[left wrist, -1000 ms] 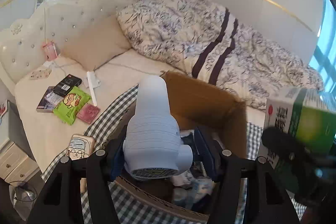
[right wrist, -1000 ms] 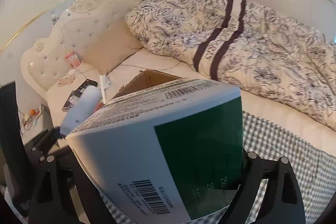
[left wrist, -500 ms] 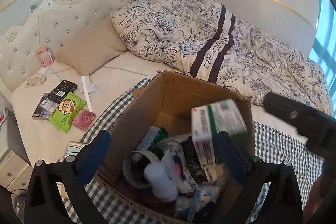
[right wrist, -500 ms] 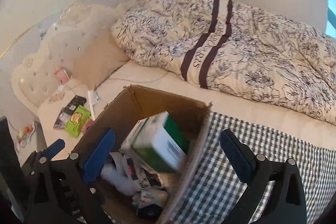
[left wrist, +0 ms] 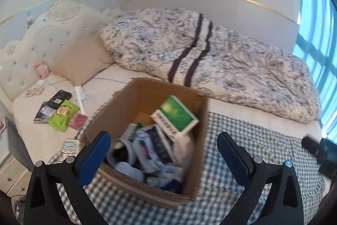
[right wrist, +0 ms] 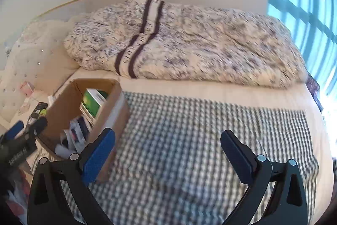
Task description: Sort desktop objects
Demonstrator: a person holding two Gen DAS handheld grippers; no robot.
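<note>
A brown cardboard box (left wrist: 195, 140) stands on a checked cloth (left wrist: 242, 130) on the bed. Inside lie a green and white carton (left wrist: 175, 114), a pale blue bottle (left wrist: 128, 170) and several packets. My left gripper (left wrist: 163, 157) hangs open above the near side of the box, nothing between its blue pads. In the right wrist view the same box (right wrist: 113, 107) sits at the left with the carton (right wrist: 93, 101) showing inside. My right gripper (right wrist: 167, 156) is open over the bare checked cloth (right wrist: 200, 130), to the right of the box.
A floral quilt (left wrist: 210, 56) is bunched along the far side of the bed. Loose items lie near the headboard: a green packet (left wrist: 62, 115), a black box (left wrist: 60, 96), a pink item (left wrist: 78, 120). A window (right wrist: 305, 3) is at the right.
A second ago the left gripper held the pale blue bottle and the right held the green carton. Both were let go into the box. Both grippers then pulled back, the right swinging to the right.
</note>
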